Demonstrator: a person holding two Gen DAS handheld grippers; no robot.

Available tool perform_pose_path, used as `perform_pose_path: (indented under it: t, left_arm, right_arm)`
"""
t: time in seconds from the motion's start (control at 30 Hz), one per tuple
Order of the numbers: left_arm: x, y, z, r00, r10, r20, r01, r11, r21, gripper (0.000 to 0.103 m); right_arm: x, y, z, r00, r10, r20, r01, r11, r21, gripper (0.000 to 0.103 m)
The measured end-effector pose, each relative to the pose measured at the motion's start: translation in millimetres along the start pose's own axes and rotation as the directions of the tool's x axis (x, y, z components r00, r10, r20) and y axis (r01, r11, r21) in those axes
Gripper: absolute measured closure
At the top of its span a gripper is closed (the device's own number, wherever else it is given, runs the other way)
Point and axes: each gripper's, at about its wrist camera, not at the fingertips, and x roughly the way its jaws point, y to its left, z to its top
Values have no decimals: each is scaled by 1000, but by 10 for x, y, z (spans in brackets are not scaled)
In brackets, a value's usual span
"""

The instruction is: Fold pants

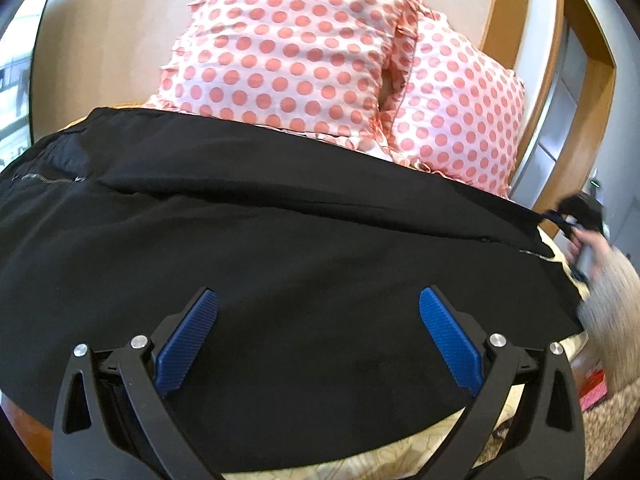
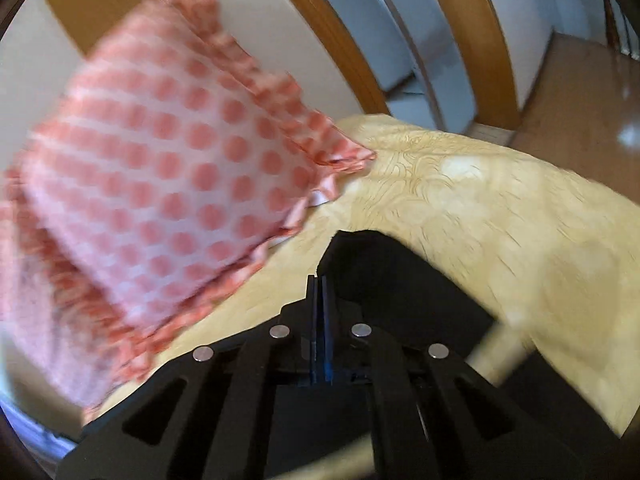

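Here the black pants [image 1: 280, 232] lie spread across the yellow bedspread [image 2: 500, 220] before two polka-dot pillows [image 1: 288, 48]. The left gripper [image 1: 318, 340] hovers over them, fingers spread. The right gripper [image 2: 320, 292] is pressed together, pinching the pants' far edge.

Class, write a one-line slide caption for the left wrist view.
Open left gripper hovers over black pants spread on the bed, two polka-dot pillows behind.
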Motion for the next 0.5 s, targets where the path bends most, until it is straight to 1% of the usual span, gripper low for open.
perform_pose_path:
  t: [0.03,0.07,0.1,0.17,0.2,0.27,0.3,0.37,0.43,0.5]
  left_arm:
    - [-24,9,-9,1000,1,1,-1,1000,-5,2]
    - [-54,15,-12,1000,2,6,-2,1000,-8,2]
    - [-81,16,-15,1000,3,11,-3,1000,-7,2]
    - [-128,1,-10,1000,-1,22,1,1000,1,2]
    - [-140,-2,-3,1000,-9,26,9,1000,4,2]
    - [-146,-9,23,999,-40,30,40,999,-5,2]
    - [-151,-8,41,998,-60,30,60,998,-20,2]
    - [-167,-1,57,997,-76,33,78,996,-45,2]
    - [-210,22,47,996,-75,49,78,995,-65,2]
    - [-255,69,40,997,-42,62,47,995,-86,2]
  right_arm:
    - [-211,-64,-114,999,38,13,-38,999,10,101]
    - [-392,-118,-210,998,58,20,-58,998,20,101]
    - [-560,-213,-348,997,71,21,-72,997,41,101]
    - [-732,-398,-568,997,74,2,-74,994,83,101]
    - [-776,-513,-696,997,71,-30,-68,992,111,101]
    - [-746,-678,-826,994,80,-79,-67,985,158,101]
    - [-714,-757,-857,991,96,-93,-77,978,192,100]
    - [-685,-802,-864,988,109,-110,-83,971,223,99]
    - [-673,-837,-867,985,108,-134,-71,963,260,93]
    - [-660,-881,-884,980,124,-156,-72,950,303,74]
